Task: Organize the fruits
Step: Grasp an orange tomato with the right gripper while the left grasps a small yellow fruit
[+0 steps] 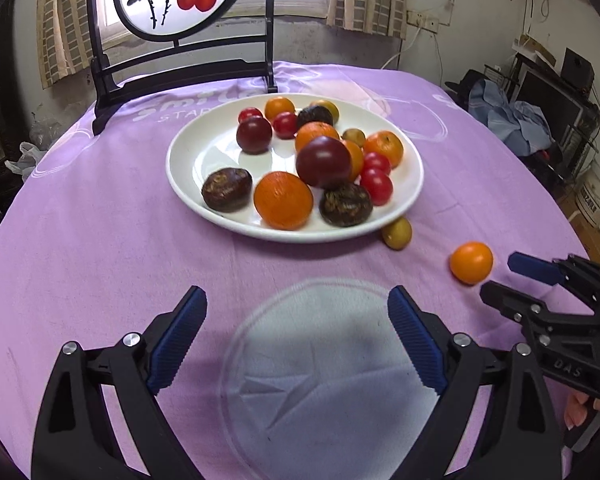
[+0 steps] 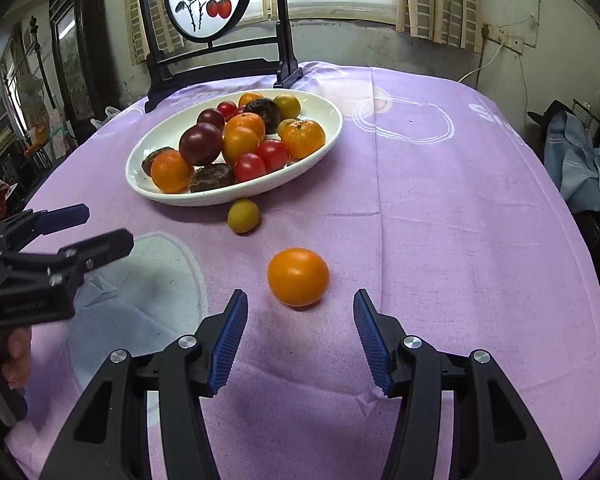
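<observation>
A white plate [image 1: 204,148] [image 2: 140,184] on the purple tablecloth holds several fruits: oranges, red tomatoes, dark plums and brown ones. Just off its near rim lies a small yellow-green fruit [image 1: 397,233] [image 2: 243,215]. A loose orange [image 1: 471,262] [image 2: 298,276] rests on the cloth closer in. My right gripper [image 2: 300,294] [image 1: 499,276] is open, its tips just short of that orange and not touching it. My left gripper [image 1: 296,292] [image 2: 108,226] stands wide open over a pale print on the cloth, with nothing between its fingers.
A dark wooden stand [image 1: 180,68] [image 2: 220,60] with a round painted screen stands at the table's far edge behind the plate. Blue cloth and shelves [image 1: 512,120] crowd the room to the right. The table edge curves away on both sides.
</observation>
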`<state>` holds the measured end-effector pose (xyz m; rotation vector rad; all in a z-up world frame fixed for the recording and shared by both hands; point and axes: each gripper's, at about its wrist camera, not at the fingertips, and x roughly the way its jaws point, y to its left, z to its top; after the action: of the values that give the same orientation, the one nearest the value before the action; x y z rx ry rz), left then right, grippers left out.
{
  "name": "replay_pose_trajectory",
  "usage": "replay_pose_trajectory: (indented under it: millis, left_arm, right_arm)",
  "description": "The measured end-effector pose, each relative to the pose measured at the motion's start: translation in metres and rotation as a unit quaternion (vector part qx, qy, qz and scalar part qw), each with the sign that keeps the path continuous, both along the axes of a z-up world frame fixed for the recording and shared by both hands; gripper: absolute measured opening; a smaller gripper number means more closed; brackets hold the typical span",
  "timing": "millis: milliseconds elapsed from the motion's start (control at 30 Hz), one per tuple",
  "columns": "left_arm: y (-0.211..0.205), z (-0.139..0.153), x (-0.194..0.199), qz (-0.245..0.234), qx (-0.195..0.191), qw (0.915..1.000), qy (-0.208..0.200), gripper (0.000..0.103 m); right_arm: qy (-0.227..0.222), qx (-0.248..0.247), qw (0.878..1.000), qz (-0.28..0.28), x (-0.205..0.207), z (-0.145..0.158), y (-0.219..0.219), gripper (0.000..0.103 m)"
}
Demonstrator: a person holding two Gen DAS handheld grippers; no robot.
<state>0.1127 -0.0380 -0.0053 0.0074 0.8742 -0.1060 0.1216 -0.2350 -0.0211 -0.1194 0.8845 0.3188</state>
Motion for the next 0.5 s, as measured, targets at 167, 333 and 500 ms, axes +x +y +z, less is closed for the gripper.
replay_pose_trajectory:
  millis: [167, 333, 500]
  left_arm:
    - [-0.005, -0.003, -0.002, -0.006, 0.006, 1.0, 0.003, 0.09]
    - [-0.007, -0.009, 0.001, -0.008, 0.006, 0.9998, 0.015, 0.09]
    - [-0.009, -0.014, 0.005, -0.006, 0.009, 0.9997, 0.023, 0.09]
  right_arm:
    - [0.015, -0.017, 1.0, 0.001, 0.006, -0.01, 0.005, 0.056]
    - [0.017, -0.036, 0.999, 0.008, 0.015, -0.015, 0.014, 0.055]
    - [0.012, -0.035, 0.999, 0.008, 0.018, -0.015, 0.016, 0.038]
